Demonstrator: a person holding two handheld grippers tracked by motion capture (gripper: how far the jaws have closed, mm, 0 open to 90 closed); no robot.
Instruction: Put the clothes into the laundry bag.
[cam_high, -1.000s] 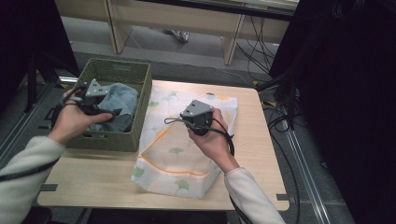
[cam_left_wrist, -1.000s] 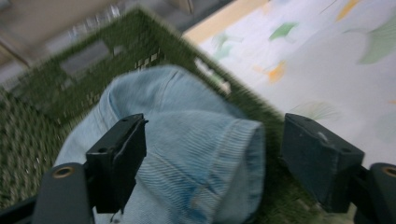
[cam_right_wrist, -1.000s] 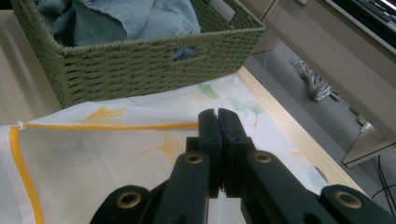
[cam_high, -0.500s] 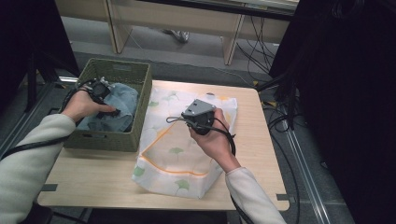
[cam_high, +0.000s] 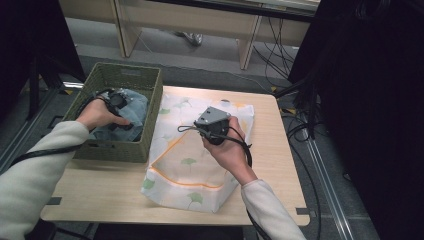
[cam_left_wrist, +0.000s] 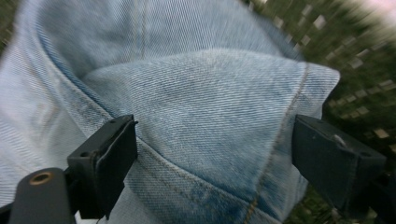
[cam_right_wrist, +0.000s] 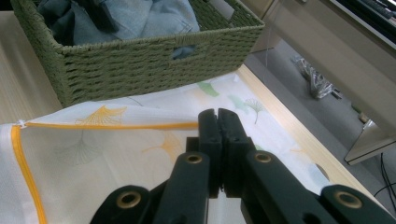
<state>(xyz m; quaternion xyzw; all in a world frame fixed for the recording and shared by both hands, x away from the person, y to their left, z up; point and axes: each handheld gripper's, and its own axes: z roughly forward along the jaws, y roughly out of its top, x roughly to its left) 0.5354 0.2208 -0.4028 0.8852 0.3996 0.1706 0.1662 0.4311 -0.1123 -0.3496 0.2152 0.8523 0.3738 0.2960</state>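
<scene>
My left gripper is down inside the green woven basket at the table's left, its jaws spread wide on either side of a fold of the pale blue jeans that lie bundled there; the denim sits between the jaws but I am not pinching it. My right gripper has its jaws pressed together with nothing between them; it hovers over the white laundry bag with orange trim and ginkgo leaves, which lies flat on the table just beside the basket.
</scene>
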